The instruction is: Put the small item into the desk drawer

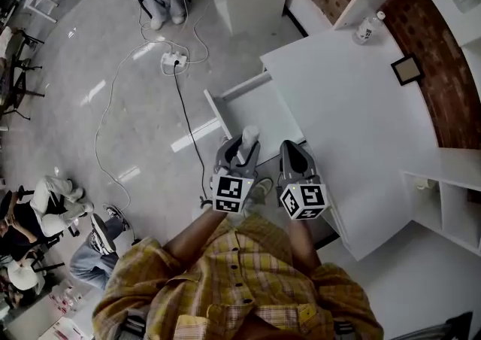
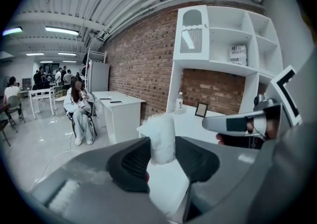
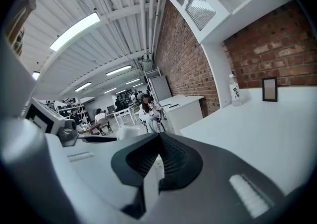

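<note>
White desk [image 1: 353, 105], drawer [image 1: 263, 109] open. My left gripper [image 1: 240, 152] clamps the small white item [image 2: 162, 139] upright between its pads; right gripper [image 1: 291, 152] closed, empty.

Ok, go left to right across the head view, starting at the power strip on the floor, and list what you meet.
Power strip → left gripper, shut on the small white item → right gripper → bottle → picture frame. The open drawer overlaps the grippers, so it is left out.
</note>
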Demonstrator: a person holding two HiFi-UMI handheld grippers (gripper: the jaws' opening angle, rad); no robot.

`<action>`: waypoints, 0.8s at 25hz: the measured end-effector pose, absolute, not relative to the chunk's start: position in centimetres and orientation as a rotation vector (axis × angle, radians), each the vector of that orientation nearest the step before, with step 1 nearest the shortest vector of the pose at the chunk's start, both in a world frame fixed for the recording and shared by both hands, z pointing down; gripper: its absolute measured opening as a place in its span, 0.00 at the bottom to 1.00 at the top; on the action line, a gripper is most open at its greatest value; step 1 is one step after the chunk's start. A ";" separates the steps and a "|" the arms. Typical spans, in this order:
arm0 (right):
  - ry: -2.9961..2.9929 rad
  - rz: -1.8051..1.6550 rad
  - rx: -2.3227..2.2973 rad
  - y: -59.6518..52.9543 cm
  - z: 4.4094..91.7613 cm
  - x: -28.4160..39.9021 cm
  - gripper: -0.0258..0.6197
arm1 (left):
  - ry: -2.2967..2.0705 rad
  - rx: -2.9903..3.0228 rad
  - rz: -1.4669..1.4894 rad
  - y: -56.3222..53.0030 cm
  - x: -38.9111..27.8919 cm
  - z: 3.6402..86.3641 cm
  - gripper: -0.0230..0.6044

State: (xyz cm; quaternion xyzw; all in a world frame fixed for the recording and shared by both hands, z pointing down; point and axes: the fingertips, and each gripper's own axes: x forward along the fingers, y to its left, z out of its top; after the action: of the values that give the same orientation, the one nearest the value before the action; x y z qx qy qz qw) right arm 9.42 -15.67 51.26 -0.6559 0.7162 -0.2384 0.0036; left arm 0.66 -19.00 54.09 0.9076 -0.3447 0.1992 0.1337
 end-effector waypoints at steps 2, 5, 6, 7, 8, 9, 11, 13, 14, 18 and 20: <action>2.246 -0.770 -2.058 -15.9 52.3 9.4 0.04 | -0.993 2.628 0.607 -19.7 0.9 55.0 0.30; 2.245 -0.786 -2.064 -16.6 53.6 9.6 0.04 | -0.998 2.630 0.627 -21.1 1.4 56.0 0.30; 2.244 -0.798 -2.068 -16.6 54.0 9.6 0.04 | -0.994 2.626 0.637 -21.2 1.5 56.4 0.30; 2.241 -0.811 -2.073 -16.5 54.3 9.6 0.04 | -0.987 2.620 0.651 -21.3 1.6 56.8 0.30; 2.237 -0.825 -2.078 -16.5 54.7 9.6 0.04 | -0.978 2.614 0.666 -21.3 1.7 57.2 0.30; 2.233 -0.836 -2.082 -16.4 55.0 9.6 0.04 | -0.970 2.610 0.682 -21.4 1.8 57.6 0.30; 2.226 -0.853 -2.089 -16.5 55.5 9.7 0.04 | -0.951 2.609 0.719 -21.5 2.0 58.5 0.30; 2.224 -0.864 -2.094 -16.7 56.0 9.8 0.04 | -0.925 2.605 0.762 -21.6 2.4 59.5 0.30; 2.222 -0.867 -2.097 -16.9 56.3 9.9 0.04 | -0.911 2.602 0.786 -21.7 2.6 60.1 0.30; 2.208 -0.891 -2.111 -17.0 57.3 10.1 0.04 | -0.854 2.572 0.869 -21.6 3.2 62.9 0.30; 2.199 -0.906 -2.119 -17.0 57.9 10.1 0.04 | -0.825 2.555 0.906 -21.5 3.3 64.3 0.30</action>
State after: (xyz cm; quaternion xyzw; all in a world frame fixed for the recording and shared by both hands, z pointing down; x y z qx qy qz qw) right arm 10.08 -17.00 57.87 -0.6650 0.6902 -0.2845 -0.0220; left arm 3.29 -21.46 64.30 0.8910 -0.2877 0.3161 0.1532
